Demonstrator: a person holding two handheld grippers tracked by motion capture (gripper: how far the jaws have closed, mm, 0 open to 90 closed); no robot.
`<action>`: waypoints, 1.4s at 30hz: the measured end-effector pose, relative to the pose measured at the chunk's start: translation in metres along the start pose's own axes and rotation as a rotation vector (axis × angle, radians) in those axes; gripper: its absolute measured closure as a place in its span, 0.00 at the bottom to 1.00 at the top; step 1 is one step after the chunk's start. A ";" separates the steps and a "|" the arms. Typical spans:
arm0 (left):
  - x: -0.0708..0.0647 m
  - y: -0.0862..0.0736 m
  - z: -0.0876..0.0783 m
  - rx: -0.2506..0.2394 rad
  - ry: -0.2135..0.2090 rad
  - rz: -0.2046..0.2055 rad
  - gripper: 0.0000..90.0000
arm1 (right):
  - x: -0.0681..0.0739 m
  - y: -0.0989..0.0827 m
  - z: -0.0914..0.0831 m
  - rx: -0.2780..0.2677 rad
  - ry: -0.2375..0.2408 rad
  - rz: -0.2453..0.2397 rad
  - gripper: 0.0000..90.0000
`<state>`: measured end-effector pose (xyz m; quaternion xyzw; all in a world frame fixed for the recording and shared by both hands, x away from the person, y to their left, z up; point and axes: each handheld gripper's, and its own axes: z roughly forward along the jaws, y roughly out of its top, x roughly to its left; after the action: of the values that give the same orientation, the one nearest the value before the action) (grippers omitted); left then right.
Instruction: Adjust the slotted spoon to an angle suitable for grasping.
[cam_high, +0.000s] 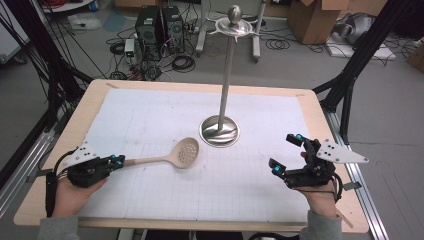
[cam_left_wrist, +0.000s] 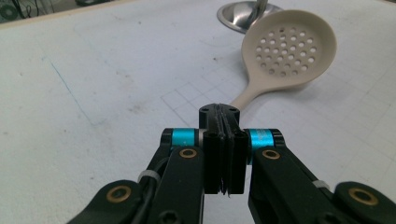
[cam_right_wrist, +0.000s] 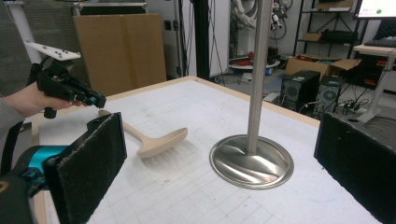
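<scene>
Skimmer spoon (cam_high: 175, 156), beige, perforated bowl, lies flat on white gridded mat (cam_high: 150, 115) covering wooden table (cam_high: 315, 120); handle end clamped in left gripper (cam_high: 118, 161), jaws pressed tight on it, bowl pointing toward stand base. Metal utensil stand (cam_high: 220, 131), tall pole on round base, upright mid-table just beyond spoon bowl, apart from it. Right gripper (cam_high: 285, 153) near table's right edge, well apart from spoon, jaws spread wide, nothing between black pads (cam_right_wrist: 88, 163)
</scene>
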<state>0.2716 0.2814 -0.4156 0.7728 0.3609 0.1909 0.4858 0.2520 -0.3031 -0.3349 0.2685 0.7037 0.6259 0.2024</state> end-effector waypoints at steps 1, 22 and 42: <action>0.000 0.000 0.000 0.000 0.000 0.000 0.98 | 0.000 0.000 0.000 0.002 0.001 0.003 0.01; 0.006 -0.017 0.017 0.098 0.029 -0.012 0.98 | 0.000 -0.002 0.000 0.014 -0.001 0.004 0.01; 0.021 -0.019 0.032 0.133 0.066 -0.036 0.99 | -0.001 -0.009 -0.010 0.043 -0.029 0.014 0.01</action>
<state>0.2996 0.2826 -0.4480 0.7901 0.4026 0.1831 0.4245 0.2456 -0.3119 -0.3421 0.2865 0.7122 0.6081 0.2025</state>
